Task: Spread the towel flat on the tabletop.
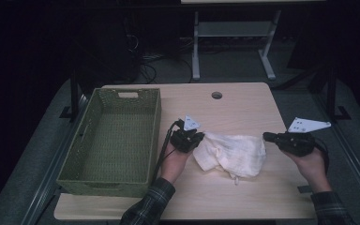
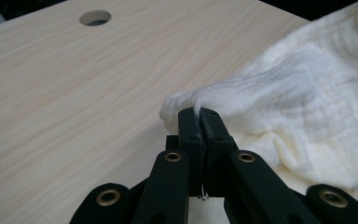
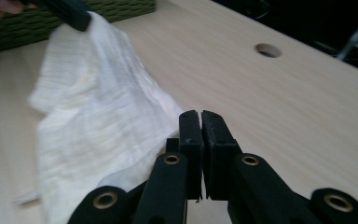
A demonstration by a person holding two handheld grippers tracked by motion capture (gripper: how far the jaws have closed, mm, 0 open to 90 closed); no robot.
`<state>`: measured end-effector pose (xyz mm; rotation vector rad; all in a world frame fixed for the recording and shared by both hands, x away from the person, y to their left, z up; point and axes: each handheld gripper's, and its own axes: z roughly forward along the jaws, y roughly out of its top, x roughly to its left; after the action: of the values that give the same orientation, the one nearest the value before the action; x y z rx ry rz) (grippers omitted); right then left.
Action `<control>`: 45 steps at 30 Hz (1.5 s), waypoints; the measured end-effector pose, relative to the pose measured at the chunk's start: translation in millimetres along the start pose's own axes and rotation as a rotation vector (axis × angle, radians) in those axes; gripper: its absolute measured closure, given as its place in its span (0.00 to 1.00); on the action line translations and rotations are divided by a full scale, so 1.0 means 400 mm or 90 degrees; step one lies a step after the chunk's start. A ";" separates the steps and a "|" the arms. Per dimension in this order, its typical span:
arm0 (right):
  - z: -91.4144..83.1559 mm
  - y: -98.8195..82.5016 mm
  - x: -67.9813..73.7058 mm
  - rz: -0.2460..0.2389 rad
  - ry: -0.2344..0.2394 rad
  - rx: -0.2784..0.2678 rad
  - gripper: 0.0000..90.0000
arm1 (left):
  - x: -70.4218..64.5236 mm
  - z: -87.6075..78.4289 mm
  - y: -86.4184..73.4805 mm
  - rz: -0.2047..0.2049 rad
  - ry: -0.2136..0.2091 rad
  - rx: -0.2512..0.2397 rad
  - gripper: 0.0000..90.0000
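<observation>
My left hand-held gripper (image 2: 200, 113) pinches a corner of the cream muslin cloth (image 1: 232, 152); my right hand-held gripper (image 3: 200, 115) is pressed together at its other edge. The cloth lies mid-desk (image 1: 243, 105), beside the green woven basket (image 1: 115, 136)

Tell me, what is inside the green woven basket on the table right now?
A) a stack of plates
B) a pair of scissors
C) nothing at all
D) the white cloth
C: in the high view the green basket shows only its bare woven floor, while the white cloth lies beside it on the table, pinched at one end by the left gripper.
</observation>
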<state>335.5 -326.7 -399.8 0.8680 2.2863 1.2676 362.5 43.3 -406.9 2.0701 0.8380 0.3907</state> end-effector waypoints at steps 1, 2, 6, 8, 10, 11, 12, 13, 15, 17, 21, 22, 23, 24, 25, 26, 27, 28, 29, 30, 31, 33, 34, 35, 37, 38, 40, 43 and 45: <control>0.000 0.000 0.000 0.000 0.000 0.000 0.97 | 0.000 0.000 0.000 0.000 0.000 0.000 0.98; 0.003 0.008 -0.024 0.006 -0.011 -0.003 0.97 | 0.009 0.010 0.010 -0.008 0.008 -0.002 0.98; 0.027 0.017 -0.068 0.010 -0.035 0.009 0.97 | 0.019 0.032 0.024 -0.016 0.018 -0.004 0.98; 0.044 0.016 -0.091 0.013 -0.042 0.015 0.97 | 0.030 0.061 0.031 -0.025 0.023 0.001 0.98; 0.063 0.012 -0.112 0.017 -0.048 0.023 0.97 | 0.041 0.082 0.034 -0.029 0.029 0.008 0.98; 0.073 0.010 -0.123 0.018 -0.050 0.025 0.97 | 0.046 0.093 0.036 -0.031 0.033 0.012 0.98; 0.084 0.008 -0.132 0.022 -0.052 0.029 0.97 | 0.052 0.103 0.038 -0.033 0.037 0.014 0.98; 0.095 0.006 -0.142 0.025 -0.053 0.033 0.97 | 0.059 0.113 0.041 -0.031 0.044 0.018 0.98; 0.117 0.006 -0.157 0.030 -0.056 0.041 0.97 | 0.073 0.134 0.047 -0.028 0.052 0.025 0.98; 0.140 0.008 -0.173 0.033 -0.061 0.051 0.97 | 0.085 0.157 0.052 -0.026 0.059 0.033 0.98; 0.183 0.006 -0.200 0.041 -0.076 0.076 0.96 | 0.105 0.194 0.057 -0.026 0.059 0.053 0.92; 0.191 0.004 -0.206 0.043 -0.081 0.083 0.95 | 0.107 0.198 0.057 -0.033 0.055 0.052 0.88; 0.196 0.001 -0.211 0.050 -0.082 0.085 0.89 | 0.107 0.198 0.057 -0.033 0.055 0.052 0.84; 0.200 -0.002 -0.216 0.058 -0.078 0.085 0.85 | 0.107 0.199 0.057 -0.030 0.052 0.053 0.81; 0.200 -0.002 -0.216 0.058 -0.078 0.085 0.85 | 0.107 0.199 0.057 -0.030 0.052 0.053 0.77; 0.199 -0.005 -0.220 0.074 -0.061 0.083 0.80 | 0.101 0.194 0.058 -0.029 0.044 0.057 0.75; 0.196 -0.004 -0.218 0.074 -0.054 0.080 0.78 | 0.098 0.190 0.057 -0.027 0.039 0.055 0.72; 0.191 -0.001 -0.213 0.073 -0.052 0.075 0.77 | 0.096 0.185 0.056 -0.028 0.030 0.053 0.71; 0.185 0.002 -0.206 0.072 -0.049 0.073 0.77 | 0.092 0.180 0.055 -0.032 0.021 0.052 0.70; 0.178 0.006 -0.199 0.072 -0.045 0.069 0.76 | 0.089 0.174 0.053 -0.033 0.017 0.054 0.68; 0.172 0.009 -0.193 0.071 -0.040 0.067 0.75 | 0.089 0.174 0.053 -0.033 0.017 0.054 0.68; 0.163 0.014 -0.179 0.075 -0.028 0.067 0.73 | 0.075 0.157 0.046 -0.026 -0.006 0.059 0.67; 0.158 0.016 -0.171 0.076 -0.026 0.070 0.73 | 0.068 0.151 0.043 -0.026 -0.014 0.061 0.66; 0.158 0.016 -0.171 0.076 -0.026 0.070 0.73 | 0.068 0.151 0.043 -0.026 -0.014 0.061 0.66; 0.149 0.017 -0.146 0.070 -0.019 0.076 0.73 | 0.055 0.132 0.034 -0.029 -0.033 0.062 0.65; 0.147 0.016 -0.138 0.065 -0.015 0.081 0.73 | 0.051 0.125 0.031 -0.034 -0.042 0.060 0.65; 0.145 0.015 -0.129 0.063 -0.014 0.085 0.73 | 0.048 0.120 0.028 -0.035 -0.052 0.058 0.65; 0.135 0.010 -0.095 0.059 -0.001 0.086 0.74 | 0.026 0.099 0.017 -0.023 -0.071 0.067 0.66; 0.127 0.008 -0.080 0.064 0.008 0.076 0.76 | 0.016 0.087 0.012 -0.013 -0.080 0.072 0.66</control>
<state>390.0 -315.8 -422.4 1.0299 2.3748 1.1898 388.0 25.0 -424.0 2.1640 0.8221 0.2033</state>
